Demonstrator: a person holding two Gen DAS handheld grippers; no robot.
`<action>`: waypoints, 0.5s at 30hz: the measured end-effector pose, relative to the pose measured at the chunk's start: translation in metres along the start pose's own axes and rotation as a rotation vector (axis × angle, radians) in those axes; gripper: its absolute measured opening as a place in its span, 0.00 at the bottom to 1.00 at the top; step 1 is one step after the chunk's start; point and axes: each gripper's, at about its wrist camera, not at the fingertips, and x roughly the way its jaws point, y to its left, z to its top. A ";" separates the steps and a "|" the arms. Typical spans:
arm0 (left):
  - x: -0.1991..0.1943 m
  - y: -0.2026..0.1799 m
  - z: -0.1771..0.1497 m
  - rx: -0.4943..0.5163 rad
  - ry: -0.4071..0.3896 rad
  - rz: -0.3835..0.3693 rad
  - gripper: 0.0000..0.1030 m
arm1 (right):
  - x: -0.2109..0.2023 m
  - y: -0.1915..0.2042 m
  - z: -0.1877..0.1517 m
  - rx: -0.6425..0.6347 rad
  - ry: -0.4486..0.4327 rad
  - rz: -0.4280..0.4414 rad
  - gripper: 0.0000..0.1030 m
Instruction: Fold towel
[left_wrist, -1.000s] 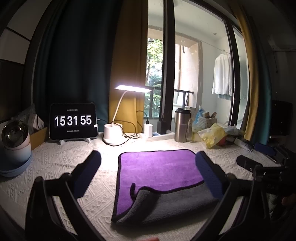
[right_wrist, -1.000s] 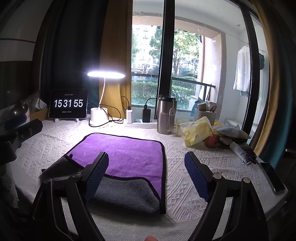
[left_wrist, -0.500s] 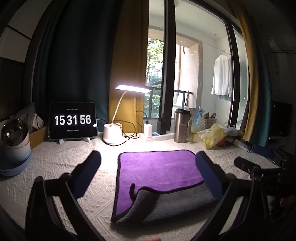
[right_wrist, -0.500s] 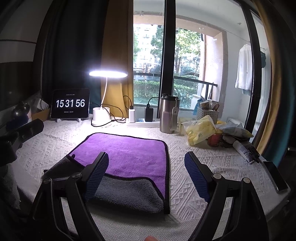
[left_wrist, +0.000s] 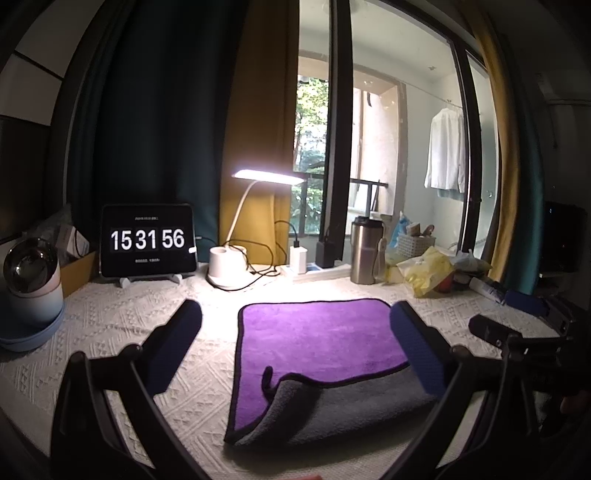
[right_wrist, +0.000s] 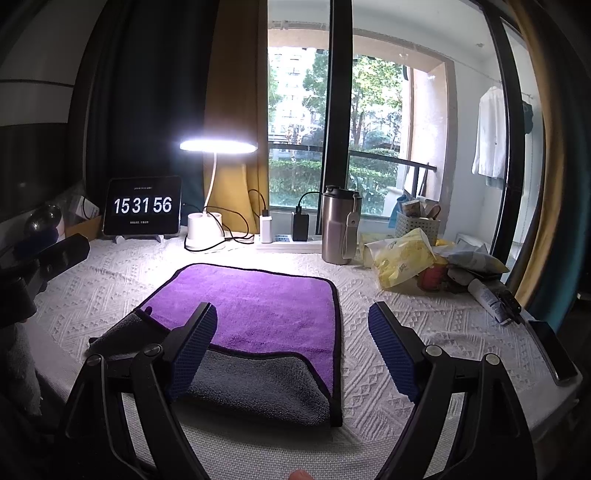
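Observation:
A purple towel (left_wrist: 317, 336) with a dark border lies flat on the white textured table cover (left_wrist: 122, 317). Its near edge is turned back and shows the grey underside (left_wrist: 347, 410). My left gripper (left_wrist: 295, 347) is open and empty, held above the towel's near part. My right gripper (right_wrist: 291, 347) is open and empty, above the towel's near right part (right_wrist: 258, 299); its grey flap (right_wrist: 258, 384) lies between and under the fingers. The right gripper's body shows at the right in the left wrist view (left_wrist: 517, 339).
At the back stand a tablet clock (left_wrist: 147, 240), a lit desk lamp (left_wrist: 225, 266), a power strip with chargers (right_wrist: 284, 240), a steel tumbler (right_wrist: 340, 229), a basket and yellow bags (right_wrist: 402, 254). A bowl (left_wrist: 29, 280) sits left. A phone (right_wrist: 554, 350) lies right.
Both grippers stayed open and drifted only slightly; the right wrist view shifted a little, with the towel appearing a bit further right. The towel has not moved.

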 end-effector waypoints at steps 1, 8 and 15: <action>0.000 0.000 0.000 0.000 0.000 -0.001 0.99 | 0.000 0.000 0.000 0.000 0.000 -0.001 0.84; 0.003 0.000 -0.002 0.008 0.016 -0.001 0.99 | 0.002 0.001 -0.002 0.000 0.005 0.003 0.84; 0.007 -0.002 -0.004 0.013 0.027 0.001 0.99 | 0.005 -0.002 -0.006 0.006 0.011 0.005 0.84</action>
